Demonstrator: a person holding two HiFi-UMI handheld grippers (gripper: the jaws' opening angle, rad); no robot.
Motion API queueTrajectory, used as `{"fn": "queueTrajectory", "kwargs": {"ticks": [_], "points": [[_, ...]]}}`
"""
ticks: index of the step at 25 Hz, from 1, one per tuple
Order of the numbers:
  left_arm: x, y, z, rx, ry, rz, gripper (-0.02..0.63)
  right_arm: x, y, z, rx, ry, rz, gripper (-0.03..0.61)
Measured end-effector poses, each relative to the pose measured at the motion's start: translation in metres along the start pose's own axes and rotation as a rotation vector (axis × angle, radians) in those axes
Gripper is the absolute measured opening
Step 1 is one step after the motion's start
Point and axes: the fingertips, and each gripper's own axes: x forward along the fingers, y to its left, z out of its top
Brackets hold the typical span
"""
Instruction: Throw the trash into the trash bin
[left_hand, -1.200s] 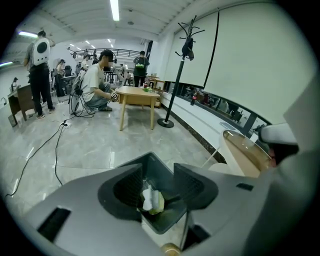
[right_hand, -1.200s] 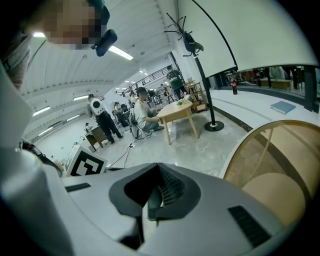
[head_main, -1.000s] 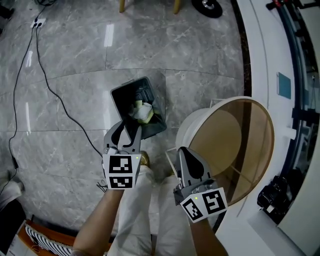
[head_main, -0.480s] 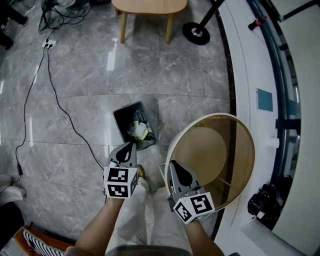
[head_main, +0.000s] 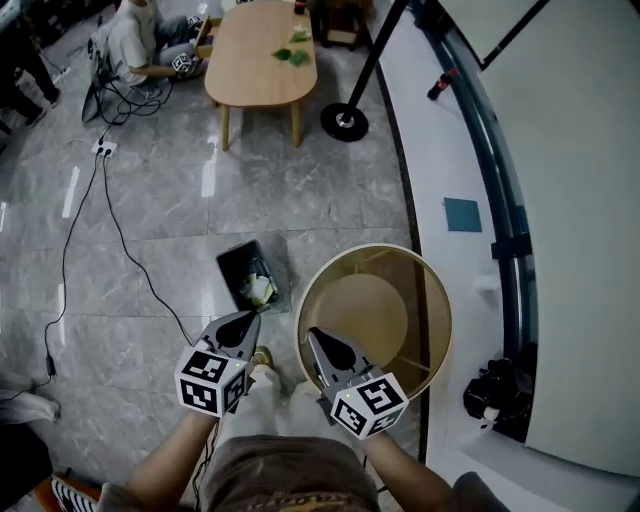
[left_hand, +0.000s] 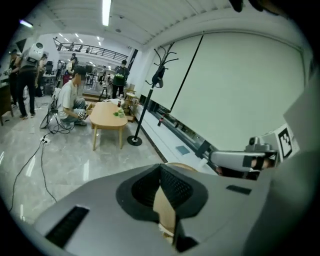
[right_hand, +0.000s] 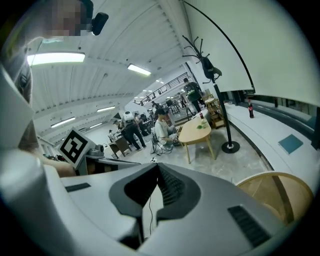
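and we're up: a second ago the view sat low over the trash bin (head_main: 229, 268) with the left tongs (head_main: 243, 321) spread wide right above its mouth, and now the whole floor has dropped away, with the bin small and well below. those left tongs are clenched now, tips together, nothing between them; the left gripper view shows only a tan sliver of the round bench (head_main: 441, 318) behind the pads. the right tongs (head_main: 315, 337) are clenched and bare too, as they were a second ago. the trash (head_main: 259, 290) lies in the bin, a pale crumpled heap with a bit of green, and the bin stands on the grey marble floor (head_main: 150, 190) just left of the round bench. both forearms reach in from the bottom edge, side by side, tongs angled forward and down, marker cubes on top. the left tip hangs over the floor just short of the bin, the right tip over the round bench's left rim. far ahead, an oval wooden bench (head_main: 262, 60) has come into view.
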Motion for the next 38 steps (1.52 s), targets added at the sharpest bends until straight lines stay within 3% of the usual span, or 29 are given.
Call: {"fn": "queueTrajectory", "kwargs": {"ticks": [6,12,23,38], "points": [[-0.060,-0.083,0.050,0.061,-0.102,-0.100,0.018,-0.062,0.037,0.047,-0.103,-0.056,0.082,0.017],[-0.092,-0.137,0.067,0.157,-0.236,-0.141,0.018,-0.100,0.057,0.062,-0.209,-0.101,0.108,0.016],[-0.110,-0.164,0.075,0.312,-0.376,-0.147,0.018,-0.137,0.052,0.084,-0.292,-0.225,0.052,0.017],[-0.109,-0.172,0.071,0.308,-0.391,-0.133,0.018,-0.151,0.051,0.082,-0.308,-0.244,0.042,0.017]]}}
